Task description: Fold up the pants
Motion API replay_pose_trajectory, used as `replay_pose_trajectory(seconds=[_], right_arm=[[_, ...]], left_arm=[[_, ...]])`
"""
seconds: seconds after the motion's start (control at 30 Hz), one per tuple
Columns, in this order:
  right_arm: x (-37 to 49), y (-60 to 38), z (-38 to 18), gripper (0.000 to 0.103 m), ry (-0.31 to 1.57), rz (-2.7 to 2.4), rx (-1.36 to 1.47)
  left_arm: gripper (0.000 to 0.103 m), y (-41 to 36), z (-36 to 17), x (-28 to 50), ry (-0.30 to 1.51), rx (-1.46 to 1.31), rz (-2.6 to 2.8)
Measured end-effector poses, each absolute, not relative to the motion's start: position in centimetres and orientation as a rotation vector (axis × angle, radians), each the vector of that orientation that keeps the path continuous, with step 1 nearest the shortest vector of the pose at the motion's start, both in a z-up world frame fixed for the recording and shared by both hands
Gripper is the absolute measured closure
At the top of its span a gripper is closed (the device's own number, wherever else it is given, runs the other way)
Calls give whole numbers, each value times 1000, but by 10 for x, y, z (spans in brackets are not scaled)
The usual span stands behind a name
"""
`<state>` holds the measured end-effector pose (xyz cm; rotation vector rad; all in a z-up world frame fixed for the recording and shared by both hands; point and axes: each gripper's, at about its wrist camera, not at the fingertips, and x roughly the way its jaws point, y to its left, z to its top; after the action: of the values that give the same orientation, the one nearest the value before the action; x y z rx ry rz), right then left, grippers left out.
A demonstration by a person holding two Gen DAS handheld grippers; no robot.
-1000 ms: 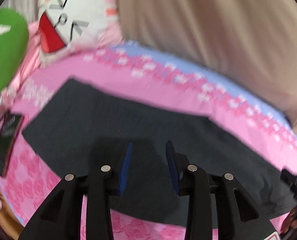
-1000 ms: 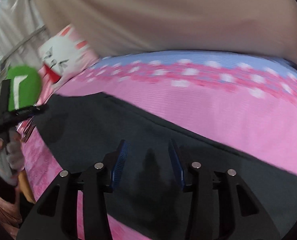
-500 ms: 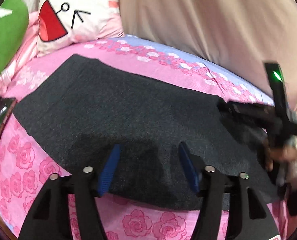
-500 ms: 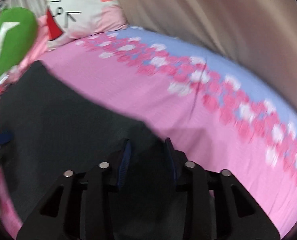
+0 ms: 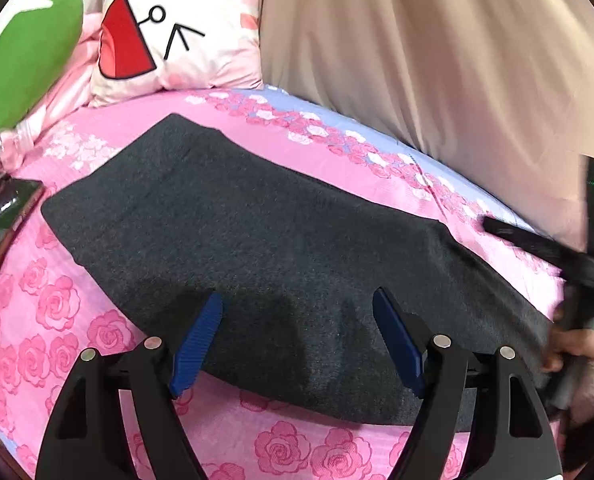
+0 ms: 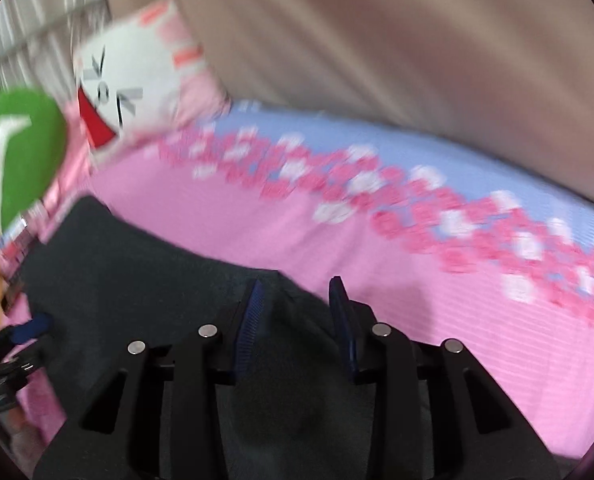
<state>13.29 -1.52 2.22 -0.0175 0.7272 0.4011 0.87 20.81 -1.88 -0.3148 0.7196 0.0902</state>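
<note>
the dark grey pants (image 5: 281,248) lie flat on the bed (image 5: 57,304), spread across its pink rose-print sheet, folded into one long band. taking the pants as the landmark: a white cushion (image 5: 177,28) with a red open mouth and a drawn face sits past their far end, leaning against a beige curtain (image 5: 437,52) that hangs behind the bed. a green rounded thing (image 5: 25,48) is off to the left of that cushion. beside the pants' left end, at the bed's edge, lies a dark flat device (image 5: 5,208) that looks like a phone, though i cannot be sure.

the left tongs (image 5: 297,340) hover just over the near long edge of the pants, released, blue pads wide apart with nothing between them. the cloth beneath them shows a soft shadow.

at the pants' right end the right tongs (image 6: 297,300) are set over the corner of the fabric. their pads stand fairly close together, a ridge of grey cloth rises between them, but the view is blurred and i cannot tell whether they are clenched on it or only around it. from the left camera the black body of that tool (image 5: 557,256) shows beyond the right end, with a hand (image 5: 573,344) wrapped around its handle by the pants' edge.
</note>
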Motion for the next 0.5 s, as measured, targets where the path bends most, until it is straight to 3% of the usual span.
replay_pose_trajectory(seconds=[0.23, 0.4, 0.43, 0.47, 0.5], right_arm=[[44, -163, 5, 69, 791, 227, 90], [7, -253, -26, 69, 846, 47, 159], [6, -265, -30, 72, 846, 11, 158], [5, -280, -31, 82, 830, 16, 198], [3, -294, -28, 81, 822, -7, 243]], left_arm=[[28, 172, 1, 2, 690, -238, 97], [28, 98, 18, 7, 680, -223, -94], [28, 82, 17, 10, 689, -193, -104], [28, 66, 15, 15, 706, -166, -114], [28, 46, 10, 18, 736, -140, -132]])
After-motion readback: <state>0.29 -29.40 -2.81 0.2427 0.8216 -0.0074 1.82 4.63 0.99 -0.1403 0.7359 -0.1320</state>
